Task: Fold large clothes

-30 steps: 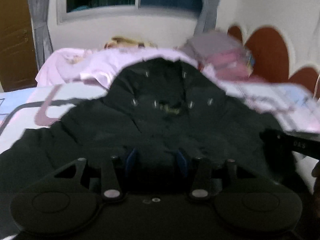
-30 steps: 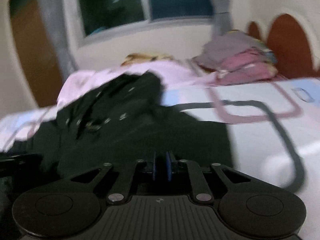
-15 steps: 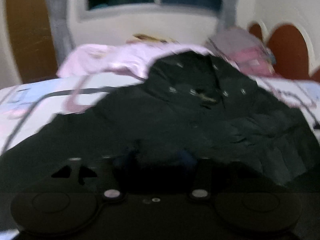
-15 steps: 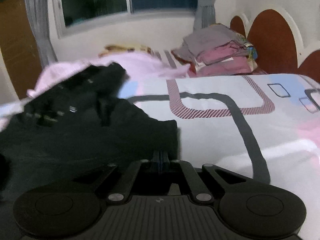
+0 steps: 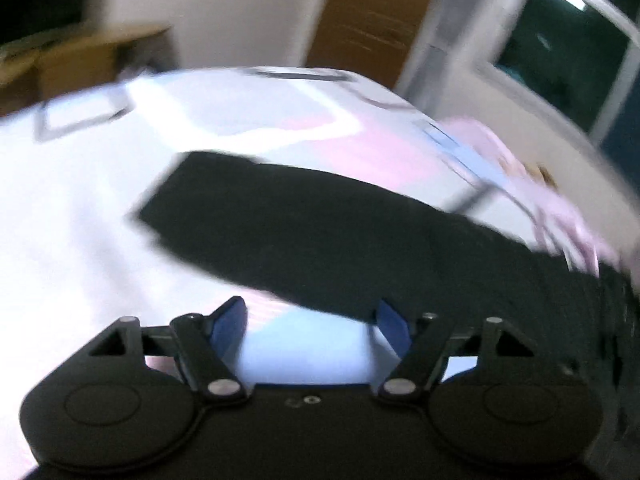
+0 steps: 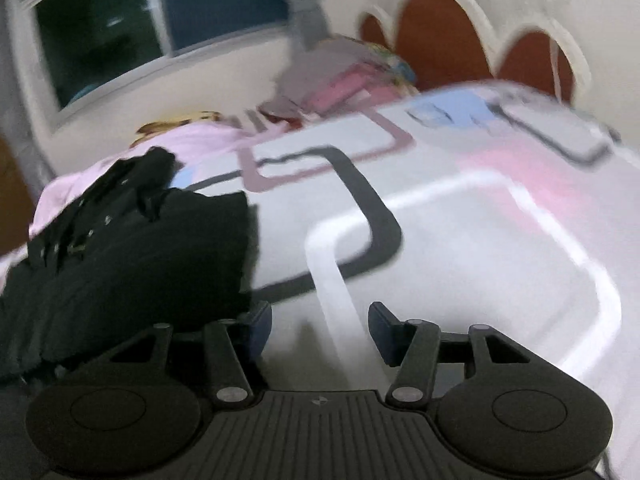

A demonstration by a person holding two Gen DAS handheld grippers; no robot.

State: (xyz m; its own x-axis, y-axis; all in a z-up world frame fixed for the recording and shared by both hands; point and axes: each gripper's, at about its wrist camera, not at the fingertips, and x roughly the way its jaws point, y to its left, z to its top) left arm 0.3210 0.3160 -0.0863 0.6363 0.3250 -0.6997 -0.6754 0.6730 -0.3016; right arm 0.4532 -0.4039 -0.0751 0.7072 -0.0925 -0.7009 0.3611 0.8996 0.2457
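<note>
A black garment [image 5: 340, 236] lies spread on the bed [image 5: 80, 208], which is covered by a pale sheet printed with pink, blue and grey rounded outlines. From the left gripper's view a long, flat black part of it, like a sleeve or a folded edge, stretches across the sheet and ends in a squared-off corner. The picture is smeared with blur.

The left gripper [image 5: 310, 320] hangs over the sheet at the near edge of that black strip. Its blue fingertips [image 5: 230, 318] stand apart and are drawing together, with only bare sheet between them; they grip nothing.

From the right gripper's view the bulk of the black garment [image 6: 132, 248] is bunched on the left side of the bed, with small pale studs or buttons showing near its top. The right gripper [image 6: 320, 324] sits just beside the garment's right edge, over bare sheet. Its jaws are spreading and hold nothing.

Behind, pink bedding [image 6: 192, 140] is heaped near the window [image 6: 152, 20], and a pile of folded clothes [image 6: 340, 76] rests by the scalloped headboard [image 6: 440, 36].
</note>
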